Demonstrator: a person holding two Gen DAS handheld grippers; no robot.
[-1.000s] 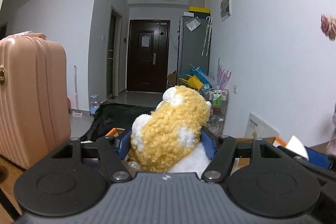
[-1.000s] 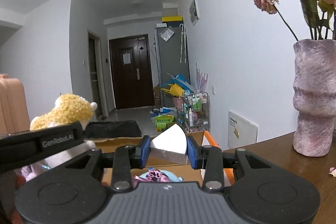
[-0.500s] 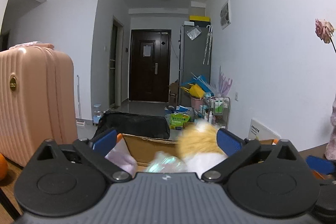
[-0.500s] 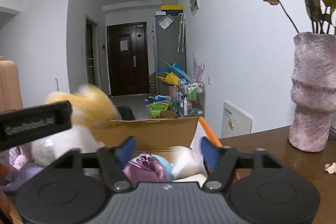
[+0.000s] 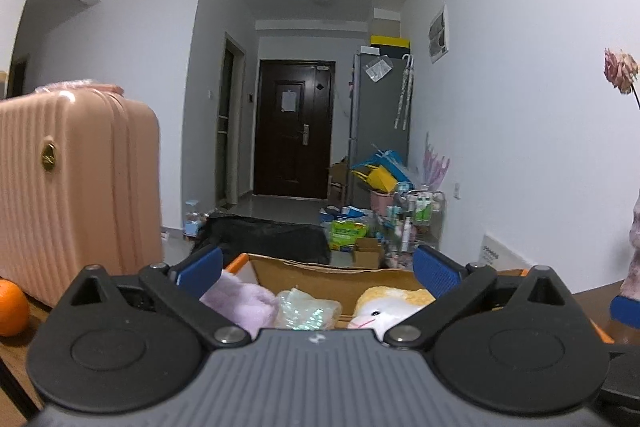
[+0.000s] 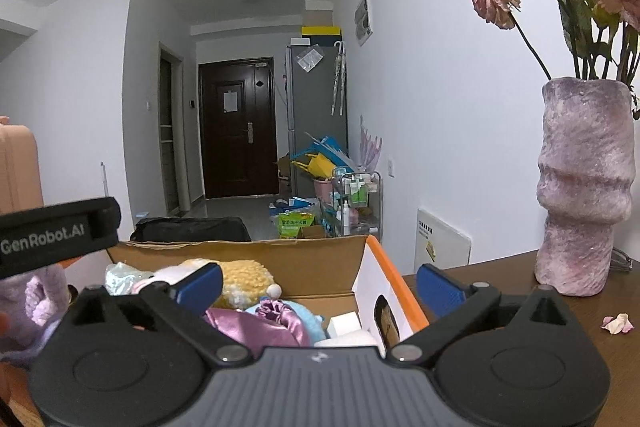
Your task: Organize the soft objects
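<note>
An open cardboard box [image 5: 332, 277] [image 6: 240, 253] with orange-edged flaps stands in front of both grippers. Inside lie a yellow and white plush toy [image 5: 394, 301] [image 6: 244, 279], a lilac fluffy piece [image 5: 240, 299], a clear packet [image 5: 306, 309], a purple satin item [image 6: 260, 323] and a white foam block [image 6: 344, 323]. My left gripper [image 5: 316, 267] is open above the box's near side, holding nothing. The jaws of my right gripper [image 6: 320, 283] are opening over the box's right part, with nothing gripped between them. The left gripper's black body [image 6: 60, 231] shows at the left of the right wrist view.
A pink suitcase [image 5: 72, 195] stands at the left with an orange [image 5: 12, 307] beside it. A purple vase [image 6: 584, 187] of dried roses stands on the wooden table [image 6: 500, 283] at the right, a fallen petal [image 6: 618, 323] near it. Beyond the box is a cluttered hallway.
My left gripper opened and the yellow plush toy dropped into the box. My right gripper opened and let go of the white foam piece, which now lies in the box.
</note>
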